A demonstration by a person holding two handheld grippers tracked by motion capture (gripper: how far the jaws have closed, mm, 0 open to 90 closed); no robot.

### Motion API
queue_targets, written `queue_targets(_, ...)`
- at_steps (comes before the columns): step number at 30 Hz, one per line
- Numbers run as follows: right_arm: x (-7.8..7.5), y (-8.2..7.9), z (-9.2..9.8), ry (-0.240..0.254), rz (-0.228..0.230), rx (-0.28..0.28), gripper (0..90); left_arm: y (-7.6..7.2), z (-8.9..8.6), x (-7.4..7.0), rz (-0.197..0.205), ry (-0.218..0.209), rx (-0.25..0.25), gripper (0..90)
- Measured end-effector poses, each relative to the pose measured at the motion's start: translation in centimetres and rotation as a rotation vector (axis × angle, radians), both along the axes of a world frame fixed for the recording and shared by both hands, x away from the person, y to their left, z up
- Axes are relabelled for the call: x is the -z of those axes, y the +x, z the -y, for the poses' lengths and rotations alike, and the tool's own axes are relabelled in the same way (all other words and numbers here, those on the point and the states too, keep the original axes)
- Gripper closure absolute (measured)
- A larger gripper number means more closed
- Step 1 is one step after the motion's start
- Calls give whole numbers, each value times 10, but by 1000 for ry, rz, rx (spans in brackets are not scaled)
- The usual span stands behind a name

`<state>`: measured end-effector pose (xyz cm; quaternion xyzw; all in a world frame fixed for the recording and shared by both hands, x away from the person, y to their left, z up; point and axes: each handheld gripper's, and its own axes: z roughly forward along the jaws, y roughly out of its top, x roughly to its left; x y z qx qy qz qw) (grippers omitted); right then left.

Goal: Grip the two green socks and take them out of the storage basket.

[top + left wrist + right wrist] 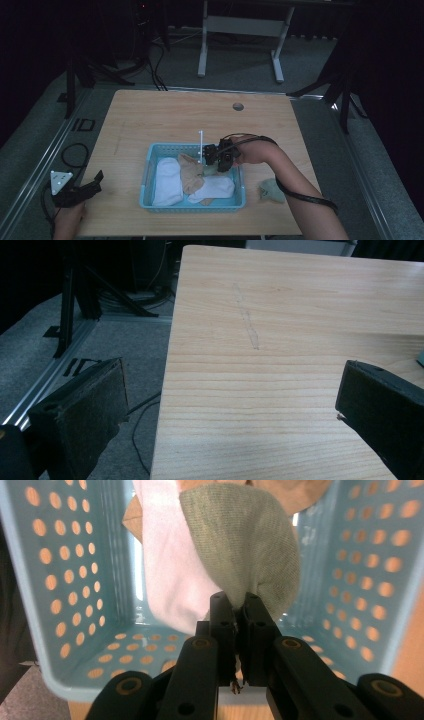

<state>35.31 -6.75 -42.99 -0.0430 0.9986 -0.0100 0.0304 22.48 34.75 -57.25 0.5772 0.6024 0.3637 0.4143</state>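
A light blue perforated basket [148,165] sits on the near half of the wooden table [165,115]. Inside lie a white sock [167,180], a tan sock [190,172] and another white sock [216,187]. My right gripper [216,159] hangs over the basket's right far corner, shut on a grey-green sock [245,545] that dangles into the basket [65,580]. A second grey-green sock [272,190] lies on the table right of the basket. My left gripper [85,189] rests at the table's near left edge, open, with bare wood [280,340] between its pads [90,410].
A round cable hole [238,106] is in the table's far side. A white stick [201,145] stands up behind the basket. Grey floor, black stands and cables [75,300] lie off the left edge. A white desk frame [240,40] stands beyond.
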Motion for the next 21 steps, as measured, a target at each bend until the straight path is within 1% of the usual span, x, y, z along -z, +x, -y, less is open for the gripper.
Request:
queue_targets(1,-6,-1,1,4,8,-2,858,0,0,0,0,-1,-1,7)
queue_targets(2,-6,-1,1,4,8,-2,858,0,0,0,0,-1,-1,7)
queue_targets(3,-13,-1,1,7,19,0,858,0,0,0,1,-2,-3,7)
queue_targets(4,-13,-1,1,7,19,0,858,0,0,0,1,-2,-3,7)
queue_targets(6,-21,-1,3,17,29,2,858,0,0,0,1,-1,-2,7)
queue_targets(7,-21,-1,3,17,29,2,858,0,0,0,1,-1,-2,7)
queue_targets(9,-33,-2,7,30,42,4,859,0,0,0,0,-1,-2,7)
queue_targets(10,-36,-2,8,35,44,8,858,0,0,0,-2,-1,-2,7)
queue_targets(13,-40,-1,10,37,50,12,858,0,0,0,-1,-1,-2,7)
queue_targets(14,-47,-1,15,44,61,18,858,0,0,0,-2,-1,-2,7)
queue_targets(16,-49,-1,16,44,64,19,858,0,0,0,-2,-1,-2,7)
queue_targets(17,-52,0,19,47,68,23,859,0,0,0,-1,0,-3,7)
queue_targets(18,-56,0,26,45,70,38,859,0,0,0,-2,-1,-2,7)
queue_targets(19,-56,0,26,45,70,38,859,0,0,0,-2,-1,-2,7)
queue_targets(20,-58,2,34,46,72,50,858,0,0,0,-1,-1,-4,7)
queue_targets(21,-58,2,34,46,72,50,858,0,0,0,-1,-1,-4,7)
